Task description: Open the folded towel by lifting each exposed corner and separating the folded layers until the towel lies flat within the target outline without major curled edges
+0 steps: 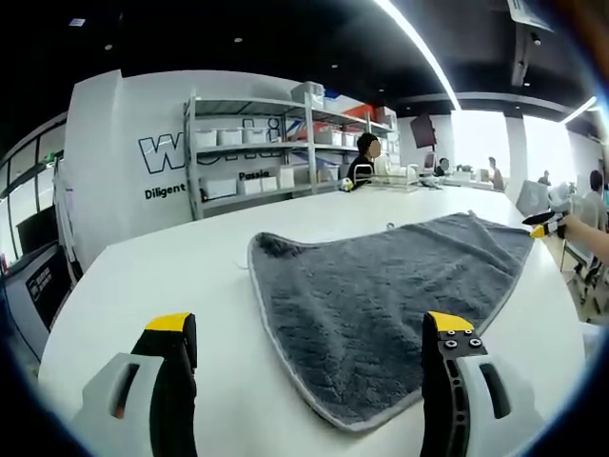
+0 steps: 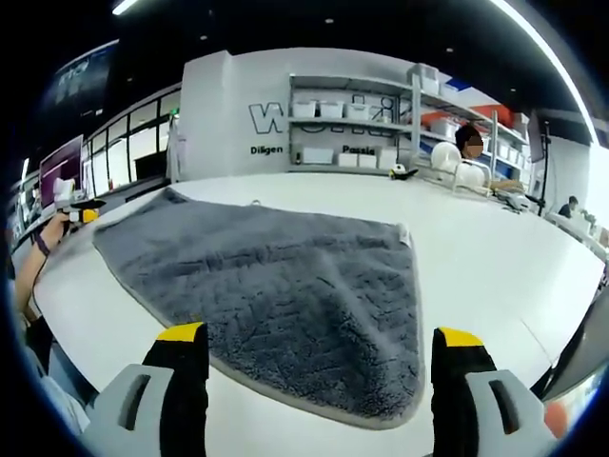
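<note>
A grey towel point(image 1: 381, 305) lies spread on a white table point(image 1: 171, 276), between both grippers. The left gripper point(image 1: 309, 338) and right gripper point(image 2: 319, 347) hover with jaws apart, holding nothing. Wall lettering point(image 1: 164, 191) behind the shelving point(image 1: 257, 143) begins "Diligen".

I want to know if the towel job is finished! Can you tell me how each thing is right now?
Grey towel: spread open on the white table, lying flat, no curled edges seen.
Left gripper: open, holding nothing, jaws either side of the towel's near corner.
Right gripper: open, holding nothing, above the towel's near edge.
Shelf bins: sitting on the shelves in the background.
</note>
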